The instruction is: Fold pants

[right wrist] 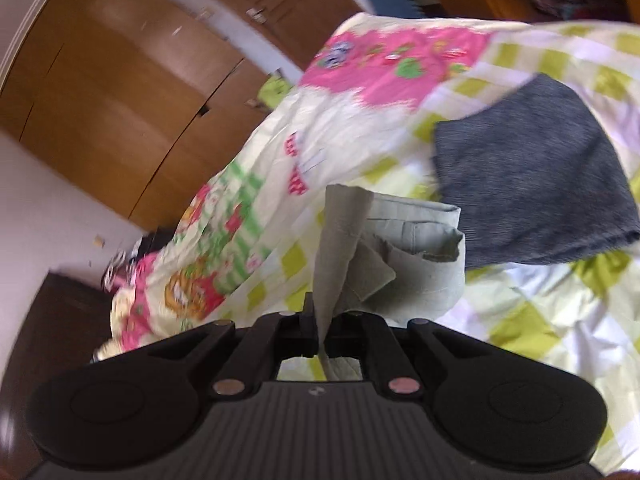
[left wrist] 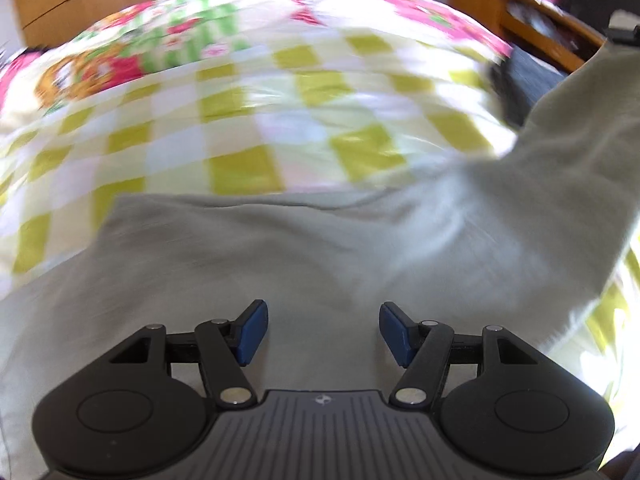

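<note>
Pale grey-green pants (left wrist: pixel 280 256) lie on a checked bed cover (left wrist: pixel 240 112). My left gripper (left wrist: pixel 322 330) is open and empty just above the pants, its blue pads (left wrist: pixel 252 332) apart. One part of the pants rises to the upper right, lifted off the bed. In the right wrist view my right gripper (right wrist: pixel 322 338) is shut on a fold of the pants (right wrist: pixel 344 240), which hangs bunched in front of it above the bed. Both views are motion-blurred.
A folded dark blue-grey garment (right wrist: pixel 532 184) lies on the bed cover (right wrist: pixel 540 320) right of the held pants. Wooden wardrobe doors (right wrist: pixel 120 92) stand beyond the bed. A wooden shelf unit (left wrist: pixel 532 16) stands at the far right.
</note>
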Demonstrator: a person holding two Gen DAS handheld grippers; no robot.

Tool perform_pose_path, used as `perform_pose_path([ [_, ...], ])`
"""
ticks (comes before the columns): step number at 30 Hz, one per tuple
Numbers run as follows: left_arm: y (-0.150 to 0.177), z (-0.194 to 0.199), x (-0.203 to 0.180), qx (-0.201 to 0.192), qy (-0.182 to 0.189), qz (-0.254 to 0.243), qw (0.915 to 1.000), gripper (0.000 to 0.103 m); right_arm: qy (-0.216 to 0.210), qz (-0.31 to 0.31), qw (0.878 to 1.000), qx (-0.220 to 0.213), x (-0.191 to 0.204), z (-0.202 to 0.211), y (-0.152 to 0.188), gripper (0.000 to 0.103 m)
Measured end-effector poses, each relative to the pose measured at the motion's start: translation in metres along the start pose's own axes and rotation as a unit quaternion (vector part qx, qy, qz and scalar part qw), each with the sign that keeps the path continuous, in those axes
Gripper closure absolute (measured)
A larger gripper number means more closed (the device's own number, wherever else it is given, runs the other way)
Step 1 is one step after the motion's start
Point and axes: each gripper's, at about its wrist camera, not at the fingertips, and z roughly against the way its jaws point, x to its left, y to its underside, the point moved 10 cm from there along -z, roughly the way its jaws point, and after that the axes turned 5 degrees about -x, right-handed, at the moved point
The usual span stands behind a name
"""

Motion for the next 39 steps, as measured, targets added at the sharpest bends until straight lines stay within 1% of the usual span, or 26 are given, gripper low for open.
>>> perform_pose_path([
  [1, 0.001, 0.004, 0.010, -0.004, -0.007, 0.006, 0.9999, 0.028, -0.011, 0.035, 0.999, 0.013, 0.024, -0.009, 0.009, 0.098],
  [3, 0.007, 0.015, 0.035, -0.009, -0.025, 0.019, 0.9995, 0.028, -0.043, 0.091, 0.994, 0.053, 0.071, -0.030, 0.039, 0.098],
  [4, 0.012, 0.020, 0.047, -0.010, -0.031, 0.026, 0.9991, 0.028, -0.055, 0.121, 0.989, 0.072, 0.091, -0.040, 0.056, 0.098],
  [6, 0.024, 0.031, 0.074, -0.009, -0.048, 0.047, 0.9977, 0.028, -0.073, 0.185, 0.975, 0.104, 0.128, -0.061, 0.094, 0.098],
  [8, 0.039, 0.041, 0.098, -0.005, -0.063, 0.066, 0.9958, 0.028, -0.090, 0.250, 0.954, 0.137, 0.160, -0.079, 0.137, 0.098],
  [11, 0.062, 0.059, 0.130, -0.004, -0.085, 0.088, 0.9925, 0.028, -0.111, 0.340, 0.915, 0.188, 0.201, -0.102, 0.212, 0.098],
  [13, 0.078, 0.070, 0.148, -0.003, -0.095, 0.106, 0.9899, 0.028, -0.123, 0.375, 0.892, 0.218, 0.218, -0.110, 0.254, 0.098],
  [15, 0.094, 0.080, 0.165, -0.002, -0.103, 0.123, 0.9870, 0.028, -0.129, 0.428, 0.863, 0.237, 0.230, -0.110, 0.298, 0.098],
  [16, 0.100, 0.084, 0.171, -0.004, -0.106, 0.128, 0.9861, 0.028, -0.130, 0.443, 0.852, 0.247, 0.233, -0.111, 0.313, 0.098],
  [18, 0.110, 0.089, 0.177, -0.008, -0.103, 0.131, 0.9860, 0.028, -0.129, 0.454, 0.838, 0.272, 0.231, -0.112, 0.339, 0.098],
  [19, 0.113, 0.092, 0.179, -0.011, -0.102, 0.131, 0.9861, 0.028, -0.123, 0.465, 0.831, 0.280, 0.229, -0.112, 0.349, 0.098],
  [20, 0.117, 0.094, 0.180, -0.014, -0.101, 0.130, 0.9863, 0.028, -0.121, 0.480, 0.821, 0.285, 0.226, -0.110, 0.356, 0.098],
  [21, 0.119, 0.096, 0.180, -0.016, -0.099, 0.129, 0.9865, 0.028, -0.119, 0.490, 0.814, 0.287, 0.224, -0.109, 0.362, 0.098],
  [22, 0.120, 0.098, 0.181, -0.019, -0.095, 0.130, 0.9867, 0.028, -0.115, 0.495, 0.811, 0.289, 0.223, -0.109, 0.364, 0.098],
  [24, 0.122, 0.101, 0.183, -0.023, -0.090, 0.135, 0.9864, 0.028, -0.104, 0.498, 0.809, 0.296, 0.221, -0.112, 0.365, 0.096],
  [25, 0.123, 0.102, 0.184, -0.025, -0.088, 0.137, 0.9863, 0.028, -0.102, 0.496, 0.809, 0.297, 0.222, -0.113, 0.364, 0.094],
  [29, 0.122, 0.106, 0.190, -0.030, -0.083, 0.143, 0.9858, 0.028, -0.104, 0.499, 0.810, 0.291, 0.235, -0.122, 0.362, 0.094],
  [31, 0.122, 0.111, 0.194, -0.036, -0.085, 0.144, 0.9852, 0.028, -0.111, 0.495, 0.813, 0.286, 0.244, -0.122, 0.360, 0.097],
  [33, 0.123, 0.117, 0.200, -0.040, -0.095, 0.140, 0.9847, 0.028, -0.118, 0.491, 0.820, 0.270, 0.258, -0.117, 0.355, 0.098],
  [35, 0.125, 0.122, 0.208, -0.043, -0.105, 0.136, 0.9842, 0.028, -0.133, 0.479, 0.831, 0.249, 0.275, -0.111, 0.347, 0.098],
  [36, 0.127, 0.124, 0.211, -0.042, -0.109, 0.133, 0.9842, 0.028, -0.140, 0.479, 0.834, 0.236, 0.284, -0.108, 0.345, 0.098],
  [37, 0.130, 0.125, 0.214, -0.040, -0.112, 0.130, 0.9843, 0.028, -0.146, 0.485, 0.834, 0.220, 0.293, -0.105, 0.344, 0.098],
  [38, 0.134, 0.125, 0.217, -0.036, -0.116, 0.128, 0.9843, 0.028, -0.152, 0.494, 0.831, 0.205, 0.300, -0.103, 0.345, 0.098],
  [39, 0.138, 0.124, 0.220, -0.032, -0.118, 0.128, 0.9842, 0.028, -0.161, 0.505, 0.826, 0.195, 0.307, -0.101, 0.349, 0.098],
])
